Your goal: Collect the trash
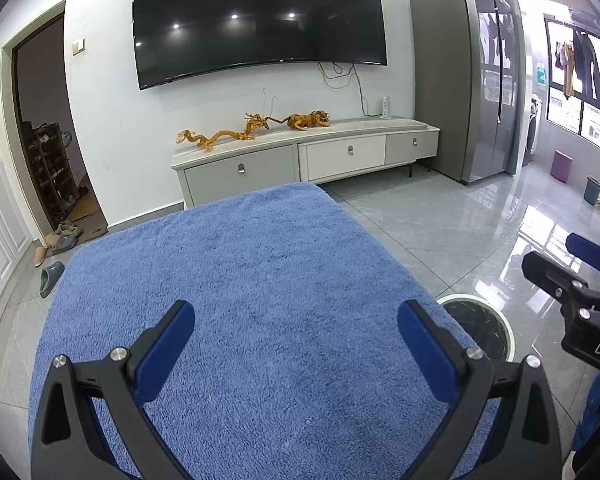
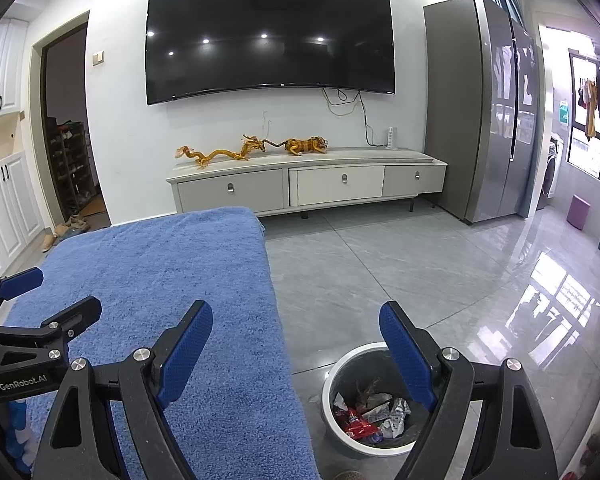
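**Trash binned, blue surface bare**

The task looks close to finished: the blue towel-covered surface (image 1: 260,300) carries no litter in either view, and crumpled wrappers (image 2: 370,414) lie inside the white-rimmed bin (image 2: 332,380) on the floor just beside its right edge. The room beyond holds a wall-mounted TV (image 1: 256,20), a grey fridge (image 1: 456,76) and a low cabinet (image 1: 304,156) on glossy grey tiles. The left gripper (image 1: 296,344) and right gripper (image 2: 296,344) both hover spread wide, holding nothing.
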Tool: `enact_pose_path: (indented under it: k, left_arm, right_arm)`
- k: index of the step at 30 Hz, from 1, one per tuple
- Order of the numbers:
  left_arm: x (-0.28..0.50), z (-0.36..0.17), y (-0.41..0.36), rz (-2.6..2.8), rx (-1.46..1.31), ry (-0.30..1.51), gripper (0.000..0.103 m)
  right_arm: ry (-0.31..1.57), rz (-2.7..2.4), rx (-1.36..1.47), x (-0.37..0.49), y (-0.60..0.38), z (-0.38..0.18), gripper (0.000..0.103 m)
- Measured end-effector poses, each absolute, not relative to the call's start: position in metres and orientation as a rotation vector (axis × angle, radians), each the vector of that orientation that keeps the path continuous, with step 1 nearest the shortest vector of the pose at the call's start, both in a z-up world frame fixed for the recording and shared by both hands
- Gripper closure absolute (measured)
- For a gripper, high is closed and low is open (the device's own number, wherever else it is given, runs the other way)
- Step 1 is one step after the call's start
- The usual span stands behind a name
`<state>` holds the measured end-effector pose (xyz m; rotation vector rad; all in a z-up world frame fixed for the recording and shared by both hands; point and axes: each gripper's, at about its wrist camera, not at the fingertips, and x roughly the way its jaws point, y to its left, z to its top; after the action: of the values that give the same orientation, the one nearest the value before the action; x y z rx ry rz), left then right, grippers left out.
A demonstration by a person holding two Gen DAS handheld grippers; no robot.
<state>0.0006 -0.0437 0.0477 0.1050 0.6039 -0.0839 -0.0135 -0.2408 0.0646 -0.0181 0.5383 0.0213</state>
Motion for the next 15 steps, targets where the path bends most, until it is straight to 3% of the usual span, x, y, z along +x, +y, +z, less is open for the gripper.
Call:
enact_pose_path:
  k: [15]
  left_arm:
    - [0.0020, 0.0478, -0.0439, -0.090, 0.107, 0.607, 0.001]
  right_arm:
    - [0.547, -0.003, -0.017, -0.0111, -0.2454, 0.0630, 0.018]
